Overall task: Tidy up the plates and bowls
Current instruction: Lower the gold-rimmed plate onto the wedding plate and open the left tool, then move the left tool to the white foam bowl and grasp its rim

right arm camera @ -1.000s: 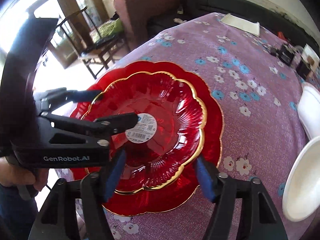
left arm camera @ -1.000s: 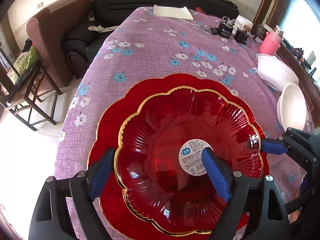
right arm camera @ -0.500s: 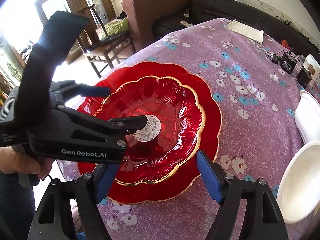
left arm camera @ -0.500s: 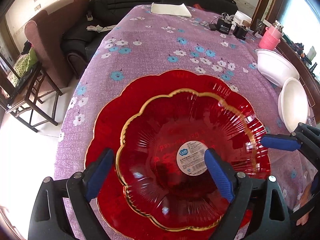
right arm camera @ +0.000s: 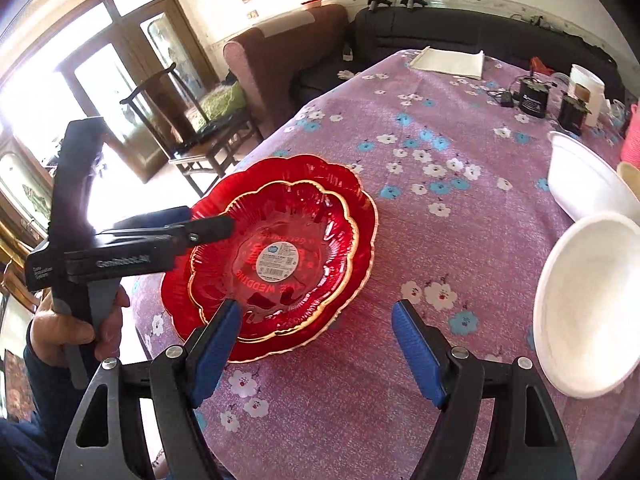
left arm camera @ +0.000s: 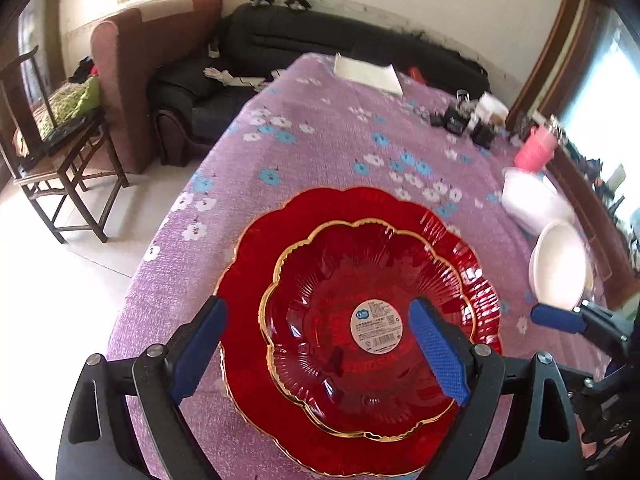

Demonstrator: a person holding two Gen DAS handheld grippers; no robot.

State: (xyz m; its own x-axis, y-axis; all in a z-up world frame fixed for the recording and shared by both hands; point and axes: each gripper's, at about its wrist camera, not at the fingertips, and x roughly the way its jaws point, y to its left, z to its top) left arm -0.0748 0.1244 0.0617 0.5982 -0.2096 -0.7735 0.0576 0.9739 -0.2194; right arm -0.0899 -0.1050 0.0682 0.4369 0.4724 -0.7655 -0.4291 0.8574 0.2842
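Note:
A red glass bowl (left arm camera: pixel 360 320) with a gold scalloped rim and a round white label sits inside a larger red scalloped plate (left arm camera: pixel 256 248) on the purple flowered tablecloth; both show in the right wrist view too, bowl (right arm camera: pixel 276 256) on plate (right arm camera: pixel 366 220). My left gripper (left arm camera: pixel 316 340) is open and empty, raised above the bowl's near side; it shows at the left of the right wrist view (right arm camera: pixel 200 224). My right gripper (right arm camera: pixel 316 344) is open and empty, above the cloth to the right of the plate. A white bowl (right arm camera: pixel 588 312) and a second white bowl (right arm camera: pixel 584 184) stand at the right.
At the far end of the table lie a folded white cloth (left arm camera: pixel 368 72), black chargers (right arm camera: pixel 532 100), a white tub (right arm camera: pixel 586 88) and a pink cup (left arm camera: pixel 534 152). A wooden chair (left arm camera: pixel 52 140), a brown armchair (left arm camera: pixel 136 64) and a black sofa (left arm camera: pixel 320 44) stand beyond the table's left and far edges.
Both grippers have lifted and pulled back from the red bowl, which now looks smaller and farther. The left gripper's right finger no longer reaches over the label. The dishes have not moved.

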